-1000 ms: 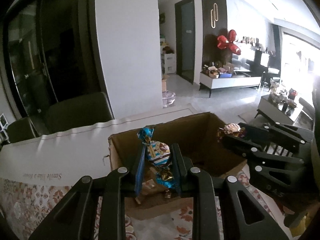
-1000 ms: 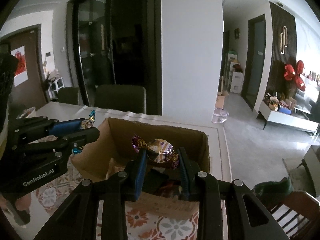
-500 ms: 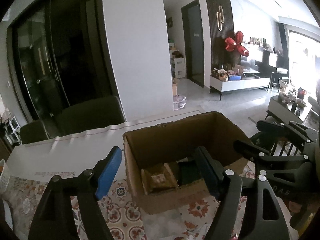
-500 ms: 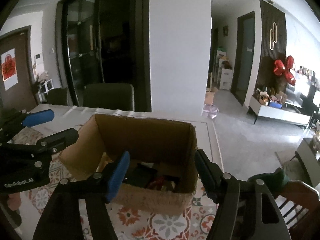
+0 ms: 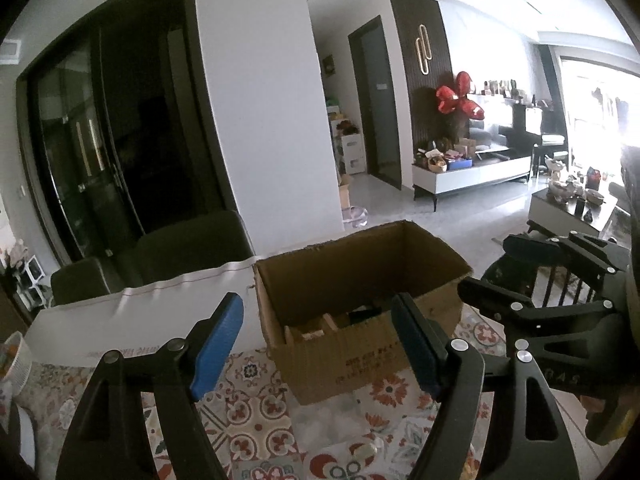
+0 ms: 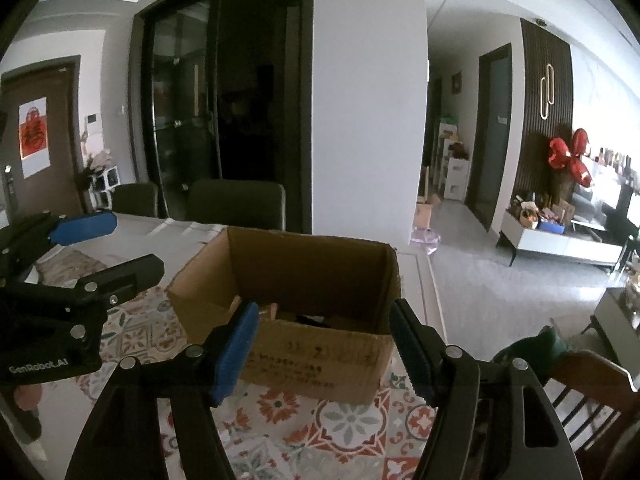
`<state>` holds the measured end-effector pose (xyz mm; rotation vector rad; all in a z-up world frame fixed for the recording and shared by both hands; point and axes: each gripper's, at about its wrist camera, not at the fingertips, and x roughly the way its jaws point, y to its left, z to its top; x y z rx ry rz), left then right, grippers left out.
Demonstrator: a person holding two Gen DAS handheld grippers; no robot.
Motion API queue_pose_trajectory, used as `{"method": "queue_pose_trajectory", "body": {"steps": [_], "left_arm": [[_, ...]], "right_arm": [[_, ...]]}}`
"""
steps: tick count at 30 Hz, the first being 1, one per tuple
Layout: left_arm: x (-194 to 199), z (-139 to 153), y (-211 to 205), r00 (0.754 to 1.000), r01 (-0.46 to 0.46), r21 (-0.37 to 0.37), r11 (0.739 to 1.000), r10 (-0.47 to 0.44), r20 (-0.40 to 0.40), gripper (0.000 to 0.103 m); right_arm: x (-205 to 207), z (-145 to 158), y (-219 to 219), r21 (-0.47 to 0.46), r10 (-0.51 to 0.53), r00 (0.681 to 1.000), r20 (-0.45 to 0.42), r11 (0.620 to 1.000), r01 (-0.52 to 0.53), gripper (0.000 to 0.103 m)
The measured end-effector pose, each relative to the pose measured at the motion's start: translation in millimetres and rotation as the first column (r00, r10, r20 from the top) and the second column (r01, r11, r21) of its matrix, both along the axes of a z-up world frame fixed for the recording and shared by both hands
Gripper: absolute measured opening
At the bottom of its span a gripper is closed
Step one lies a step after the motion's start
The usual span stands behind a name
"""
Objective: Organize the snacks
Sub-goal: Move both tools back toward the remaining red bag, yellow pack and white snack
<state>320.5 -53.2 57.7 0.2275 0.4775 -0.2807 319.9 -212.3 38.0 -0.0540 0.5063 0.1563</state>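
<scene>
An open brown cardboard box (image 5: 360, 364) stands on the patterned tablecloth (image 5: 260, 400), with dark packets and a cardboard divider (image 5: 312, 332) showing inside. My left gripper (image 5: 316, 308) is open just short of the box's near wall, nothing between its blue pads. My right gripper (image 6: 323, 312) is open too, empty, in front of the same box (image 6: 320, 352). Each wrist view shows the other gripper beside the box: the right gripper (image 5: 500, 270) at its right side, the left gripper (image 6: 134, 244) at its left. No loose candy is in view.
A white sheet (image 5: 140, 312) covers the table's far side, with dark chairs (image 5: 192, 248) behind it. A small white basket (image 5: 12, 356) sits at the far left edge. A wooden chair (image 6: 580, 380) stands by the table's right edge.
A second ago each gripper held a wrapped candy over the box. Both jaws have opened, the candies are gone from them, and both grippers have drawn back from the box.
</scene>
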Motion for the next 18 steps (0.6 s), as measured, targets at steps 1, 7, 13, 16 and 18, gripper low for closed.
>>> {"method": "queue_pose_trajectory", "body": {"steps": [1, 7, 13, 16, 18], "left_arm": [[-3.6, -0.8, 0.8, 1.000, 0.004, -0.002, 1.000, -0.004, -0.003, 0.076], [-25.2, -11.8, 7.2, 1.000, 0.021, 0.011, 1.000, -0.021, -0.015, 0.076], [-45.6, -26.6, 11.0, 0.999, 0.029, 0.013, 0.999, -0.028, -0.038, 0.076], [-55.2, -33.4, 10.9, 0.999, 0.026, 0.015, 1.000, -0.025, -0.048, 0.076], [-61.9, -38.6, 11.3, 0.998, 0.025, 0.019, 0.999, -0.024, -0.052, 0.076]], "right_arm": [[-4.0, -0.2, 0.8, 0.001, 0.003, 1.000, 0.000, 1.000, -0.003, 0.068], [-24.1, -3.6, 4.7, -0.013, 0.014, 1.000, -0.003, 1.000, -0.014, 0.068], [-45.7, -15.4, 8.4, -0.020, 0.014, 1.000, -0.019, 1.000, -0.014, 0.068], [-56.1, -22.9, 9.5, -0.011, 0.012, 0.999, -0.037, 1.000, -0.013, 0.068], [-61.2, -26.8, 10.4, -0.009, 0.013, 0.999, -0.047, 1.000, -0.014, 0.068]]}}
